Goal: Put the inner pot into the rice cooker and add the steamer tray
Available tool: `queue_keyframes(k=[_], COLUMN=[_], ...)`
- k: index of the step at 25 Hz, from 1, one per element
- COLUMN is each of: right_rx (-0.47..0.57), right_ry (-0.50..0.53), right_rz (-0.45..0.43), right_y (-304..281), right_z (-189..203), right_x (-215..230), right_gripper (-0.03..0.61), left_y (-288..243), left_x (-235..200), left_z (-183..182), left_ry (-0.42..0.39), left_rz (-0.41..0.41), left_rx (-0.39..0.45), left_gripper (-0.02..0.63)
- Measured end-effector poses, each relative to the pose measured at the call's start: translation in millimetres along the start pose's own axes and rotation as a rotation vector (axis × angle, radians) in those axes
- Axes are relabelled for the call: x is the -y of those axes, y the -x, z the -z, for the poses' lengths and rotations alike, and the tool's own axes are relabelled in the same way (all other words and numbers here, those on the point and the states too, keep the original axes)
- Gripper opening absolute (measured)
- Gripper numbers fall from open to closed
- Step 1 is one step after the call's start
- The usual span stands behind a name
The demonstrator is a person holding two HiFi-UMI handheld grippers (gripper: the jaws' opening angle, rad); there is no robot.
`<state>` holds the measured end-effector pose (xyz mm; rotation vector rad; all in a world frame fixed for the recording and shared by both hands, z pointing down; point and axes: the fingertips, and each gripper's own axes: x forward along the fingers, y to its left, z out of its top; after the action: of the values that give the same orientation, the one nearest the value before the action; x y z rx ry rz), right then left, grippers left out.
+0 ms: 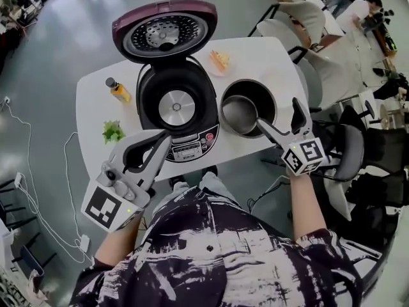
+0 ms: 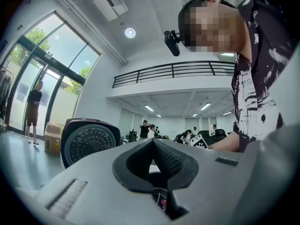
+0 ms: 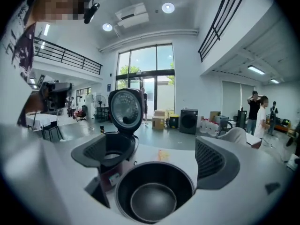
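The rice cooker (image 1: 176, 101) stands open in the middle of the white table (image 1: 92, 98), its maroon lid (image 1: 165, 31) tipped up and its well bare. The dark inner pot (image 1: 248, 107) sits on the table just right of it. My right gripper (image 1: 278, 112) is open at the pot's near right rim; in the right gripper view the pot (image 3: 154, 196) lies low between the spread jaws of the right gripper (image 3: 157, 158). My left gripper (image 1: 165, 139) is shut on nothing, in front of the cooker's control panel. I make out no steamer tray.
A small bottle of orange liquid (image 1: 118, 90) and a green vegetable (image 1: 113, 131) lie left of the cooker. A plate of orange food (image 1: 219, 60) sits behind the pot. Chairs (image 1: 300, 18) stand off the table's right side, and cables run across the floor at the left.
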<state>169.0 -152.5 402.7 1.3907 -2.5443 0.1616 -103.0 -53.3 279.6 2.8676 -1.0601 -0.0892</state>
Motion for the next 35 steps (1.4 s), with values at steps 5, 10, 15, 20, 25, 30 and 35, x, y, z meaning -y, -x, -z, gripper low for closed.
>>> queue_keyframes(k=[5,10,15,20,25,30,35], right_rx=[-0.182,-0.409,-0.608,-0.758,-0.916,-1.067,-1.111], right_ry=[-0.075,-0.230,-0.355,-0.427,-0.402,-0.345,-0.361], right_rz=[0.100,0.136,0.102,0.104,0.122,0.114,0.153], right_y=[-11.5,-29.1,-48.9,-64.2,-63.0,-56.6,-54.9], right_z=[73.2,150.2,196.5,225.0,247.8,270.4,269.5], right_x=[68.6,109.1,114.3,118.1,125.3,124.3,127.3], right_gripper=[0.551,0.551,0.550,0.531,0.215,0.023,0.004], left_y=[-10.7,-9.7,-8.3,-5.0,4.0,14.6,18.0], left_x=[5.4,6.4,3.2,-3.2,-9.6,-14.8,-16.8], left_z=[2.4,4.0,3.0,2.0,8.6,11.5,4.6], left_ry=[0.007,0.005,0.006,0.017,0.024,0.027,0.032], left_rz=[0.002,-0.026,-0.054,-0.083,-0.121,-0.151,-0.158], left_rx=[-0.005,-0.011,-0.005,0.011,-0.003,-0.011,0.006], left_gripper=[0.005,0.005,0.005,0.005,0.005,0.005,0.005])
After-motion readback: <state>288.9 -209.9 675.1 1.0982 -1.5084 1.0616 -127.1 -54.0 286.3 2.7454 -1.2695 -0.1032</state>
